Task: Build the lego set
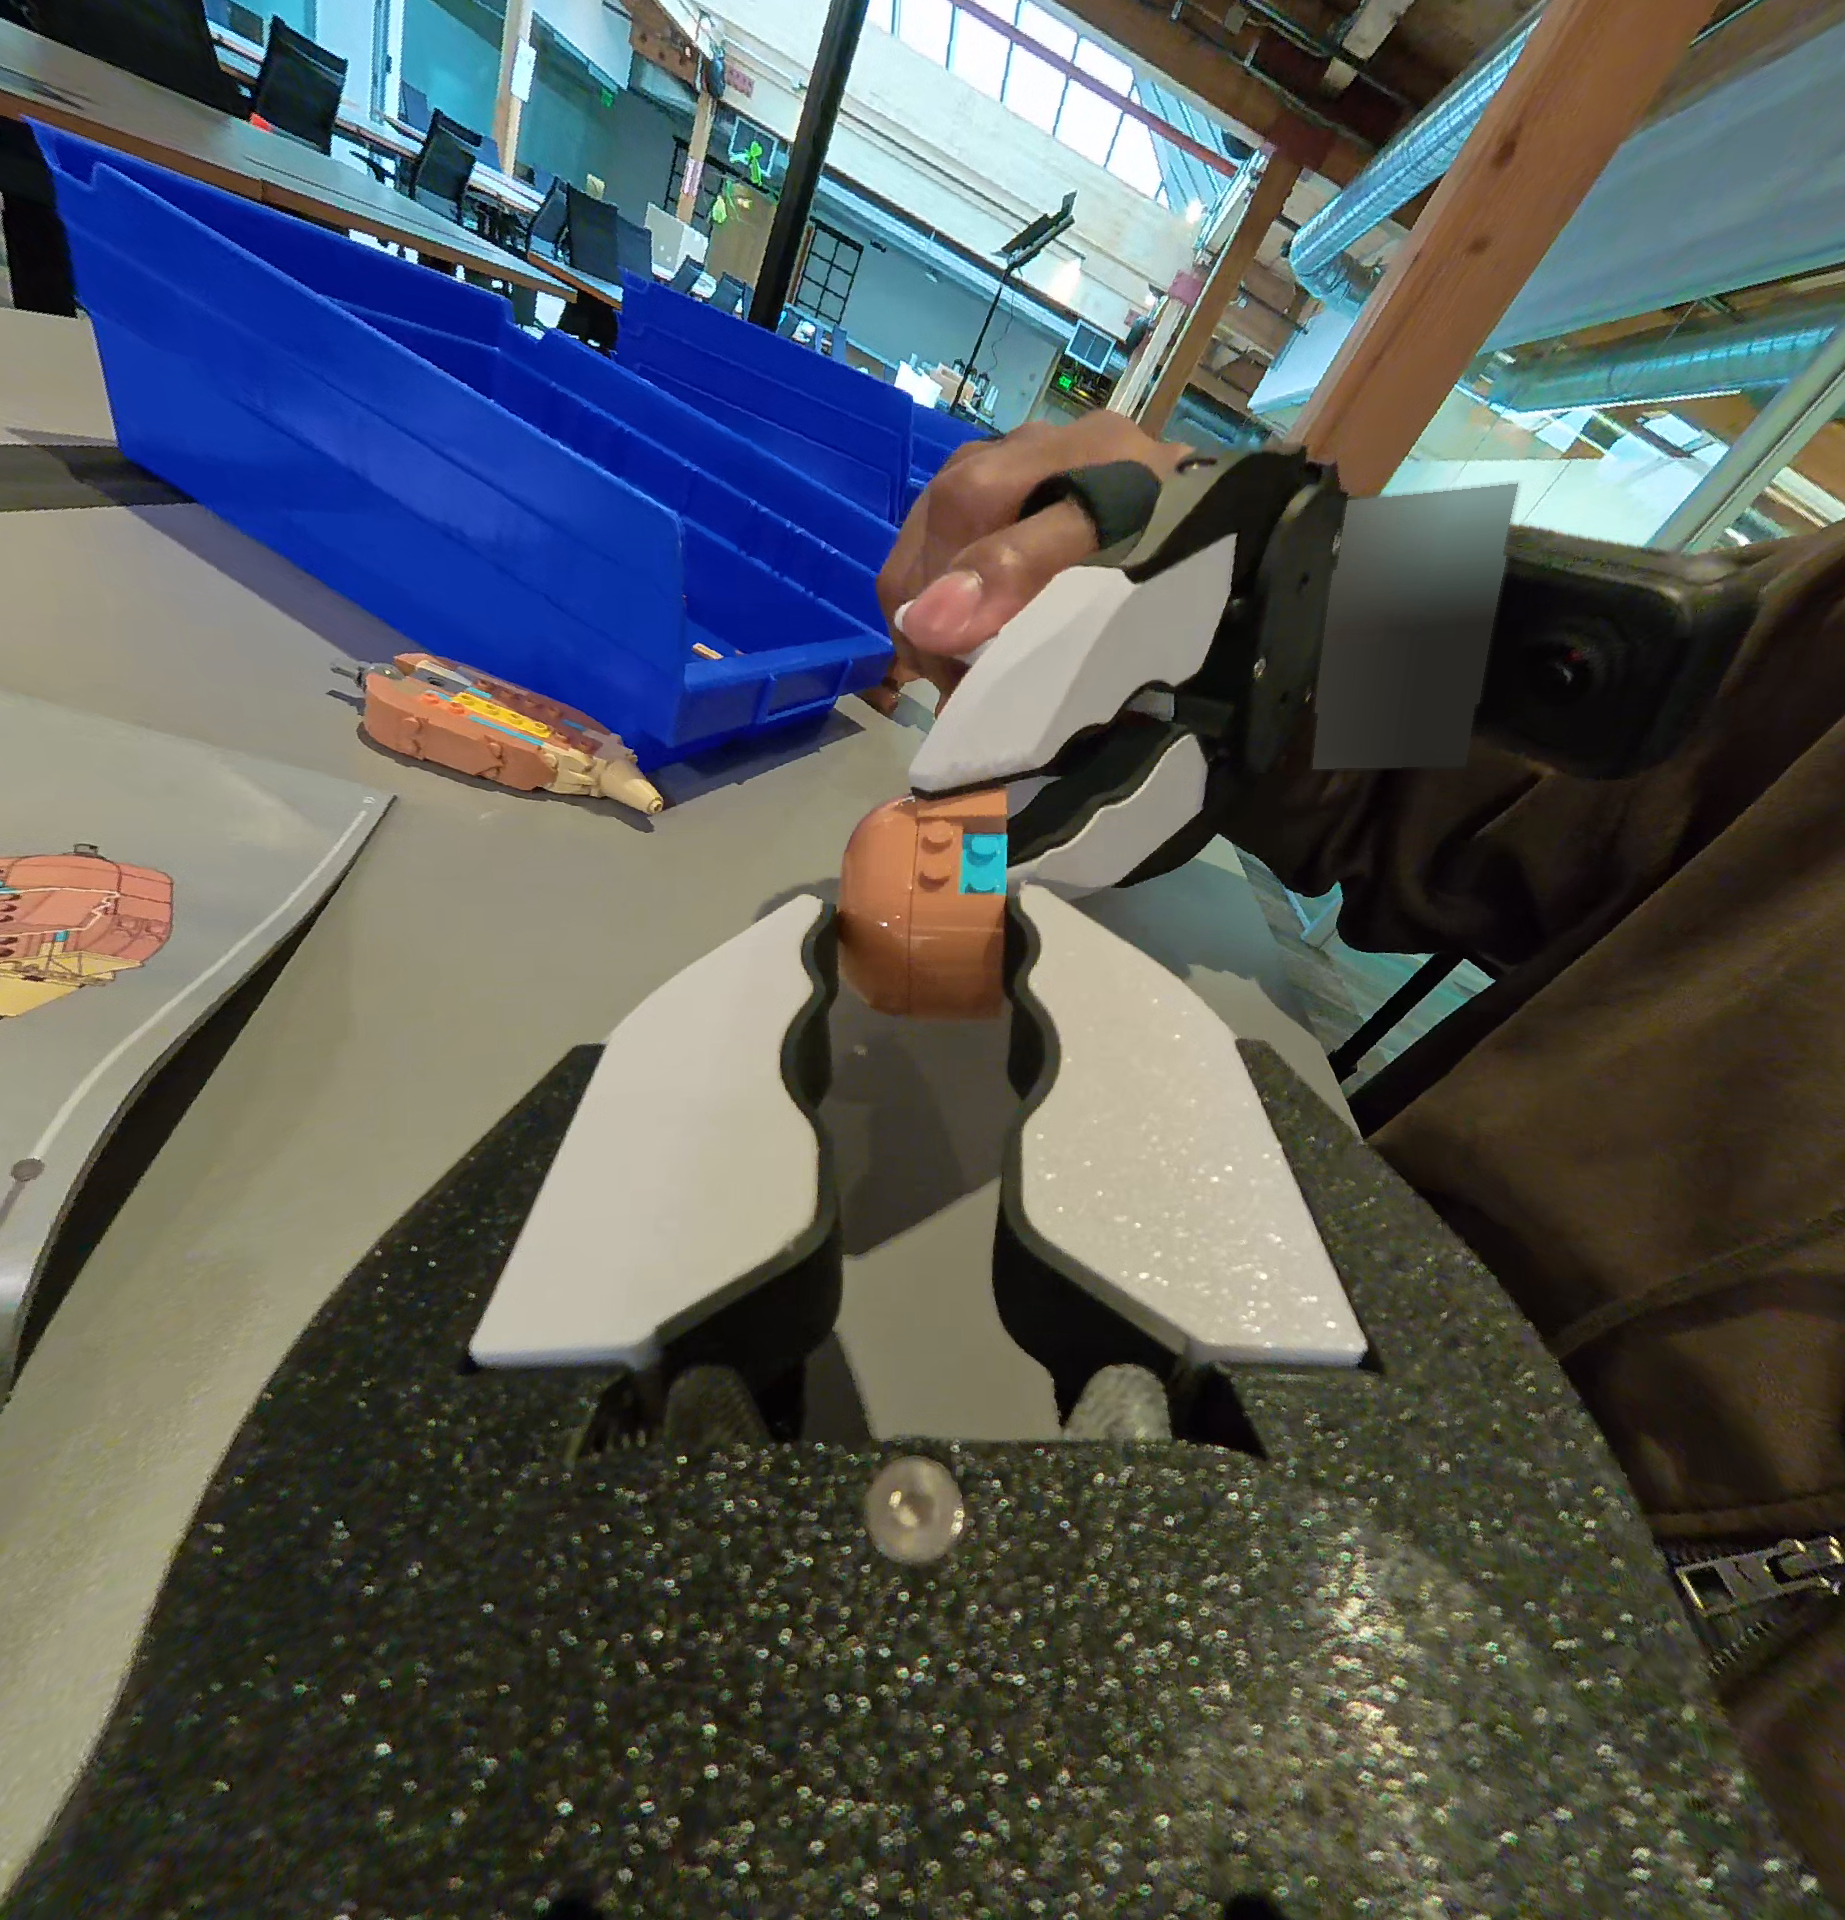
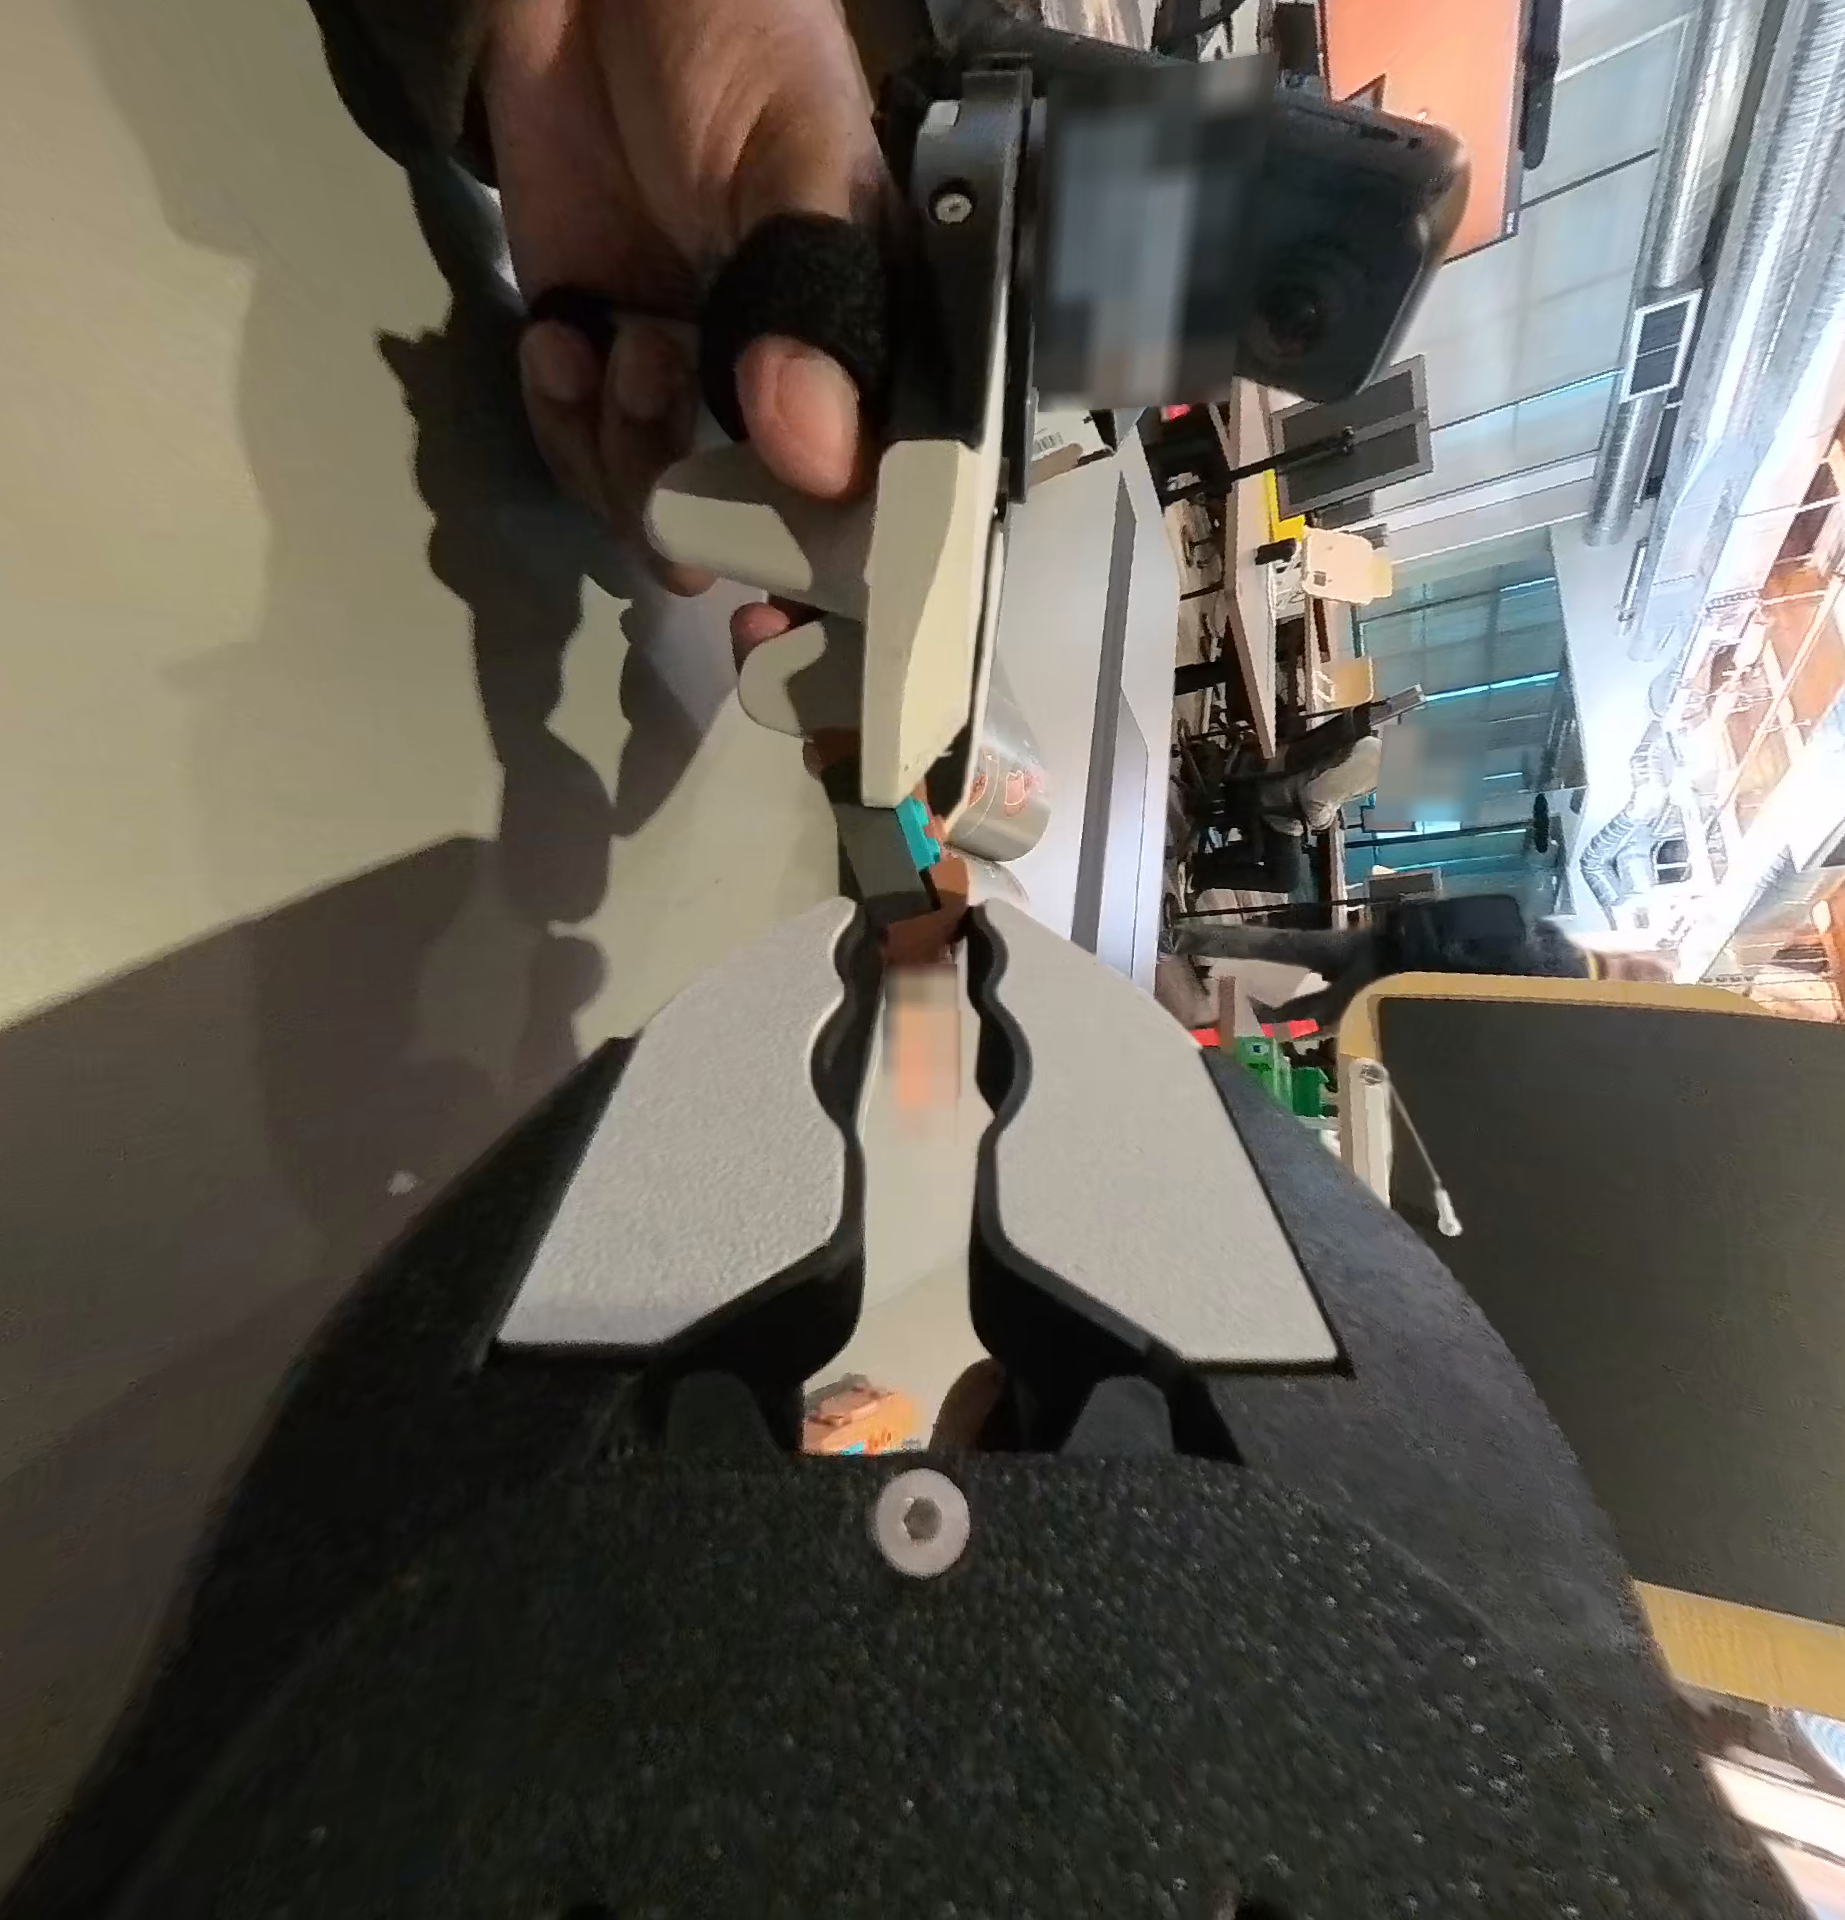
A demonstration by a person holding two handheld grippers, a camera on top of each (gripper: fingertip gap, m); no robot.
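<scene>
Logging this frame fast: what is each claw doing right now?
Left claw: shut on the rounded brown lego piece.
Right claw: shut on the same piece's edge, beside its teal brick.

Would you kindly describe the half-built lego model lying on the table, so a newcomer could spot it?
Find the blue bins on the grey table. The model lies flat against the nearest bin's front corner: long, brown, with a tan pointed tip, unlike the rounded brown piece held in the hand-held grippers.
</scene>
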